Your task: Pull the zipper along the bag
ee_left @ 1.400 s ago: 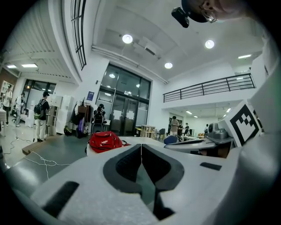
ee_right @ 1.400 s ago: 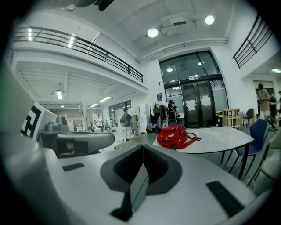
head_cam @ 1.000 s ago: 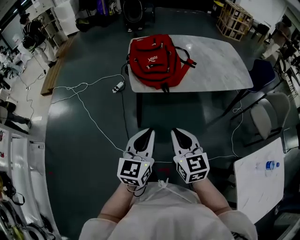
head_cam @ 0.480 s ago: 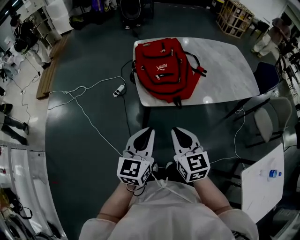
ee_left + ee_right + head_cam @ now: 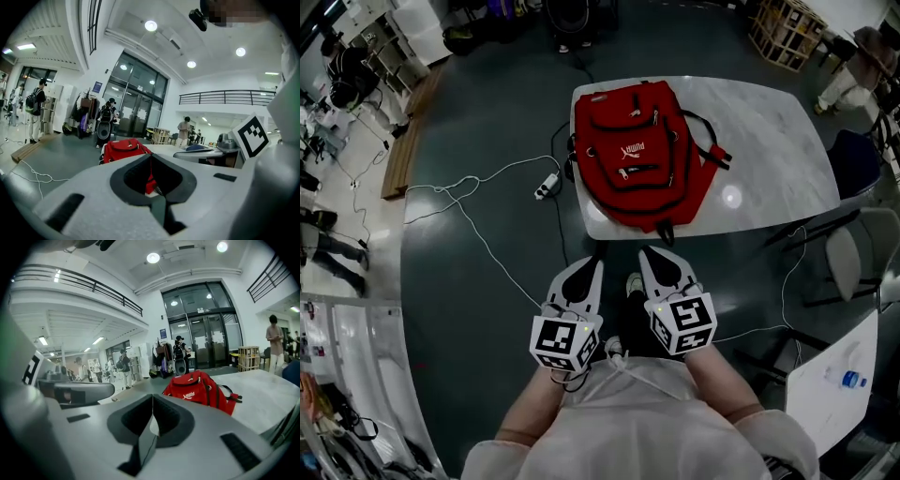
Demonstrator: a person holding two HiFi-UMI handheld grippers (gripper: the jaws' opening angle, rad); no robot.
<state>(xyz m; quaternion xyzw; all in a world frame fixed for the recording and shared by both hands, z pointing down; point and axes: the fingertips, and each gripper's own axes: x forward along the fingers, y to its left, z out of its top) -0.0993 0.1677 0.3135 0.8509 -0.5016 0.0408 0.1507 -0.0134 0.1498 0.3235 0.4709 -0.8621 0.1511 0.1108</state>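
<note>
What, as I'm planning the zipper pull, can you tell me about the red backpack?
The red backpack looks like fabric, with black trim, a white logo, zippered front pockets and straps trailing to the right. It lies flat, front up, on the left end of the pale marble-look table, which alone touches it.

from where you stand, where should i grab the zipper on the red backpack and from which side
Pinch a metal pull tab on the red backpack across its flat faces, coming from above over the near edge of the table. The bag lies flat, front up, so the tabs probably sit exposed on top.
</note>
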